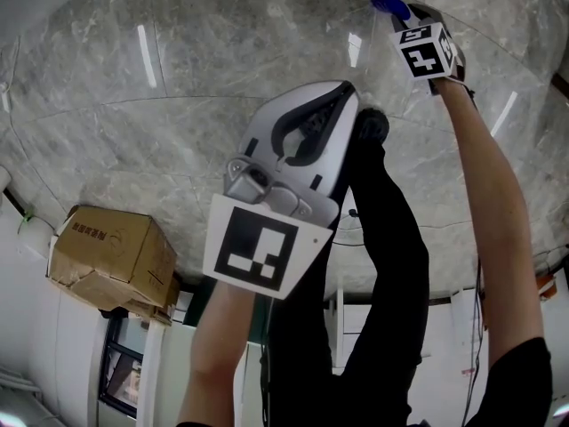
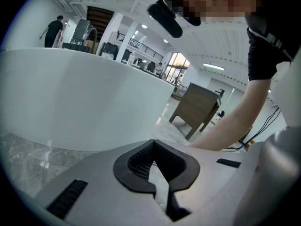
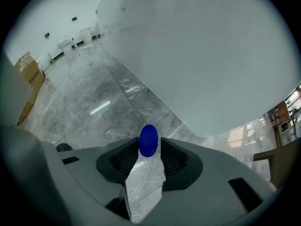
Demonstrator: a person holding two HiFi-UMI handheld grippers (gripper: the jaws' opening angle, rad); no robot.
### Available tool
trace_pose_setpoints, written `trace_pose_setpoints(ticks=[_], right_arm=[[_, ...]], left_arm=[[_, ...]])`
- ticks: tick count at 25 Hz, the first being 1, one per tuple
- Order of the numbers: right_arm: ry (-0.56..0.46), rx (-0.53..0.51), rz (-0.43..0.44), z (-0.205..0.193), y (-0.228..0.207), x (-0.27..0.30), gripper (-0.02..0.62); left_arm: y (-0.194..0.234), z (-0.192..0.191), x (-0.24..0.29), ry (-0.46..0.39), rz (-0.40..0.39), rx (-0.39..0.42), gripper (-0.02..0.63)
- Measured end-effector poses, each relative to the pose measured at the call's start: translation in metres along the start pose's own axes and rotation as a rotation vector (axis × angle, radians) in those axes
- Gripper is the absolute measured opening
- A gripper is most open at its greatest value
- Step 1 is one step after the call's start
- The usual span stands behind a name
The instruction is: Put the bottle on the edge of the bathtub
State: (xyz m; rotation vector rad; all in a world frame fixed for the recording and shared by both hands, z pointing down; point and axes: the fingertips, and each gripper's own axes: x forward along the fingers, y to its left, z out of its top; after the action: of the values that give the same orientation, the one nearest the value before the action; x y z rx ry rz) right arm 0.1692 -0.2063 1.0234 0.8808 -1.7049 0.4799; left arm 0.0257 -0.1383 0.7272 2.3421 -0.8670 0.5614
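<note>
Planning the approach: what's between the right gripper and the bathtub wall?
Only bare marble floor, as the right gripper view shows. The right gripper grips a blue cap; the white bathtub rises beyond.

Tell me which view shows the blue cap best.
The right gripper view: the blue cap sits large and centred, pinched by the right tool. The head view shows it only as a small blue spot past that tool, near the top edge. The left gripper view does not show it.
</note>
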Motion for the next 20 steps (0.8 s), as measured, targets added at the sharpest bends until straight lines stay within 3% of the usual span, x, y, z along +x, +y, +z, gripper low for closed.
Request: trace_pose_setpoints(ticks=[6,13,20], right_arm=[[-0.041,0.000,0.021,0.019,0.000,-0.067,0.147],[-0.131,-0.037,0.092,0.049,0.015,-0.223,0.146],[-0.208,0.112,0.083,0.050,0.016,-0.366,0.126]], left_arm=[[-0.026,0.042,-0.027,-0.062,0.042,-0.018,0.009],[-0.080,0.116,-0.108,-0.114,0.131,-0.058,0.009],[-0.126,0.191,-0.201,-0.188,0.181,-0.033,0.009]])
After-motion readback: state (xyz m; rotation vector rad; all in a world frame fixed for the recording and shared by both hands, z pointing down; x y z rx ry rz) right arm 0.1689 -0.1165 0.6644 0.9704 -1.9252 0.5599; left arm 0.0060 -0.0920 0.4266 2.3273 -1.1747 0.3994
